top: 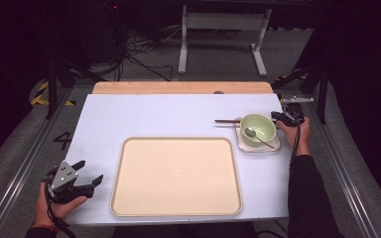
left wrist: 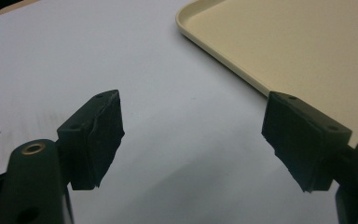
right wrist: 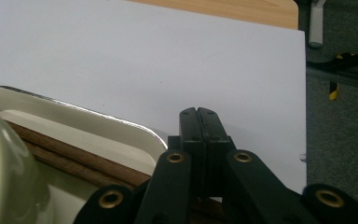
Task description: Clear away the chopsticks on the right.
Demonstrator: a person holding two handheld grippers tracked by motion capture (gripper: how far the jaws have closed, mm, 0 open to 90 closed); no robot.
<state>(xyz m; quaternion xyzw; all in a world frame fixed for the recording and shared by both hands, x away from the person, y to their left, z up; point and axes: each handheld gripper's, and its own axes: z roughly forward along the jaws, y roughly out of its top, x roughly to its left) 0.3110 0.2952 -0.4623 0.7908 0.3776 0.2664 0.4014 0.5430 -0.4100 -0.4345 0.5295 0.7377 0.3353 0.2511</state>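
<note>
The left gripper [top: 90,184] is black, with a grey three-cornered plate [top: 63,174] on top dotted with small dark screws, and a black cable [top: 54,218] trailing from it. Its pads [left wrist: 99,135] are blocky, matt black and ragged at the edges, on rounded arms with brass-ringed holes. The right gripper [right wrist: 198,122] is black too, with the same brass rings. The right arm wears a black sleeve [top: 307,198]; the left wrist has a reddish band [top: 44,228].
</note>
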